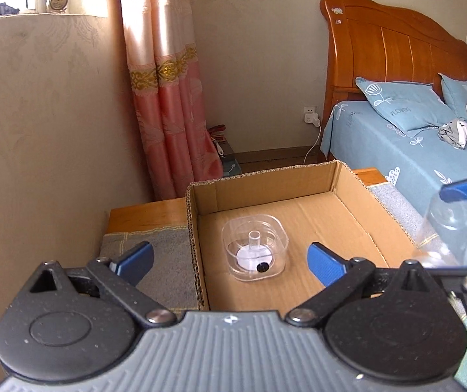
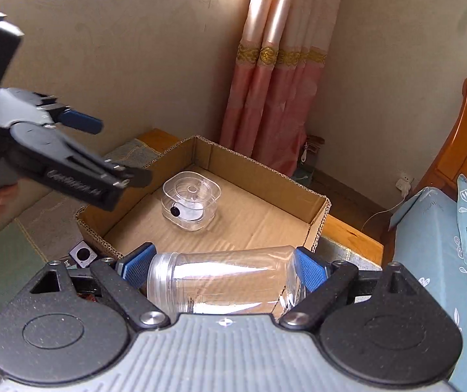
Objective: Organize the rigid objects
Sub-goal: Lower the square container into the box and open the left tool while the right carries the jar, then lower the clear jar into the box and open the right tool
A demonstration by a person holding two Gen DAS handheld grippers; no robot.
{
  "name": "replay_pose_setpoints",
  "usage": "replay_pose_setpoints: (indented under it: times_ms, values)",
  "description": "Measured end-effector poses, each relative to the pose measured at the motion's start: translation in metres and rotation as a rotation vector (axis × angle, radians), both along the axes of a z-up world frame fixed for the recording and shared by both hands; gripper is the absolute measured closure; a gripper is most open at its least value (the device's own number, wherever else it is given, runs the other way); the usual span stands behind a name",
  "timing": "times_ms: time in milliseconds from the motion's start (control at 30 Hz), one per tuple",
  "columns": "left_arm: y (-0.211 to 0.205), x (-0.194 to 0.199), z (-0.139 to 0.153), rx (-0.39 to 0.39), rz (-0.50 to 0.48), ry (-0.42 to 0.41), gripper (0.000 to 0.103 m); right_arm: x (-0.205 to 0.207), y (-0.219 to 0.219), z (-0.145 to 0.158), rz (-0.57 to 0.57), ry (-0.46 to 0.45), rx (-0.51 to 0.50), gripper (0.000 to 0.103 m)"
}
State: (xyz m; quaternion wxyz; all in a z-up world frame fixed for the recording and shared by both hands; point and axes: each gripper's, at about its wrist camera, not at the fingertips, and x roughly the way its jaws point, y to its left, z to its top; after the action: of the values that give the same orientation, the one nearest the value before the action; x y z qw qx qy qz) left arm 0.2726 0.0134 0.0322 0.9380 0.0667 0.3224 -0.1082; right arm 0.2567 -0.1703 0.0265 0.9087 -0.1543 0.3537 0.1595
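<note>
An open cardboard box stands on a low wooden table. Inside it sits a clear square plastic container with a white disc and a black dot in its base. My left gripper is open and empty, hovering above the box's near left corner; it shows at the left of the right wrist view. My right gripper is shut on a clear plastic jar, held sideways above the box's near edge. The jar also shows at the right of the left wrist view.
A grey mat covers the table beside the box. A bed with blue bedding and wooden headboard stands to the right. A pink curtain hangs behind. A beige padded wall is at the left. A small square white object lies left of the box.
</note>
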Motion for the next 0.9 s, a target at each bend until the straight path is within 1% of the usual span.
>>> replay_pose_setpoints:
  times_ms: [67,200,300,400,433,467,567,733,900]
  values:
    - [0.006,-0.016,-0.002,-0.005,0.022,-0.004,0.002,0.013,-0.001,-0.001,-0.014,0.002,0.002,0.01]
    - [0.02,-0.045,-0.009,-0.038,0.067,-0.012,0.002,0.044,-0.002,-0.002,-0.035,0.017,0.015,0.01]
    - [0.029,-0.06,-0.017,-0.058,0.105,-0.011,0.002,0.067,-0.001,0.0,-0.06,0.02,0.022,0.01]
    - [0.036,-0.072,-0.024,-0.069,0.135,-0.015,0.002,0.086,0.001,0.002,-0.09,-0.014,0.039,0.009]
    - [0.038,-0.074,-0.027,-0.067,0.138,-0.015,0.002,0.091,0.001,0.003,-0.098,-0.023,0.045,0.007]
    - [0.039,-0.075,-0.03,-0.066,0.141,-0.009,0.002,0.094,0.0,0.004,-0.107,-0.022,0.052,0.0]
    - [0.044,-0.08,-0.038,-0.062,0.154,0.017,0.002,0.092,-0.001,0.005,-0.123,-0.015,0.071,0.0]
    - [0.046,-0.085,-0.044,-0.053,0.155,0.03,0.002,0.07,-0.001,0.006,-0.116,-0.006,0.081,0.0]
    - [0.045,-0.093,-0.047,-0.05,0.153,0.036,0.002,0.045,0.001,0.003,-0.115,-0.006,0.066,0.0]
